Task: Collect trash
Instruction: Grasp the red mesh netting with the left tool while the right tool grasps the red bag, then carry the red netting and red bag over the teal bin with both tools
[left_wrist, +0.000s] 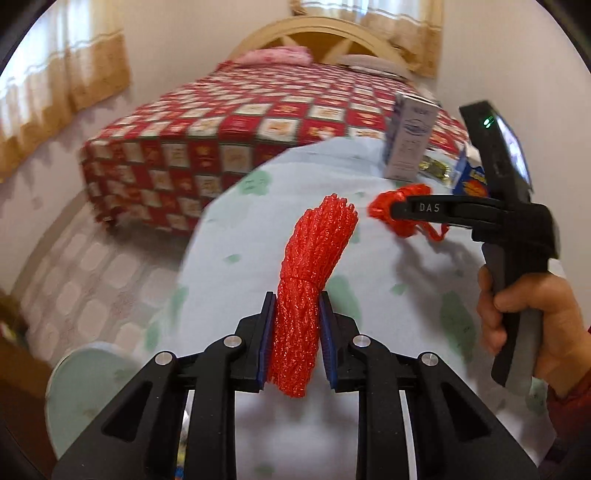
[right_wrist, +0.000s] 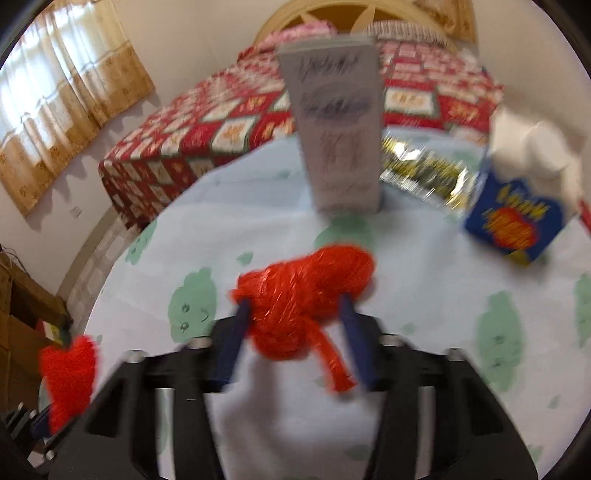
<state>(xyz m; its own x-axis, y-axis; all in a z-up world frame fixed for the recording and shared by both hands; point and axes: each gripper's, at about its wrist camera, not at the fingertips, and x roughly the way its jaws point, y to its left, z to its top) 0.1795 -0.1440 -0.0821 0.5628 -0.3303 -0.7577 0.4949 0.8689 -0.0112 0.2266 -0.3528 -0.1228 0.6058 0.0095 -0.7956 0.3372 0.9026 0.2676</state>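
Nearest us, the left gripper (left_wrist: 297, 332) is clamped on a bunched red net bag (left_wrist: 314, 280), jaws narrow, pads pressing both sides. Beside it, the right gripper (right_wrist: 291, 332) pinches a second red mesh wad (right_wrist: 306, 291), clear of the table (left_wrist: 369, 177), likely for carrying off. Toward the table's far edge: a grey carton (right_wrist: 338, 140), a foil wrapper (right_wrist: 421, 170) and a blue box (right_wrist: 513, 218), uncollected.

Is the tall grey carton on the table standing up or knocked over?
Upright. The grey carton stands on its narrow base on the table.
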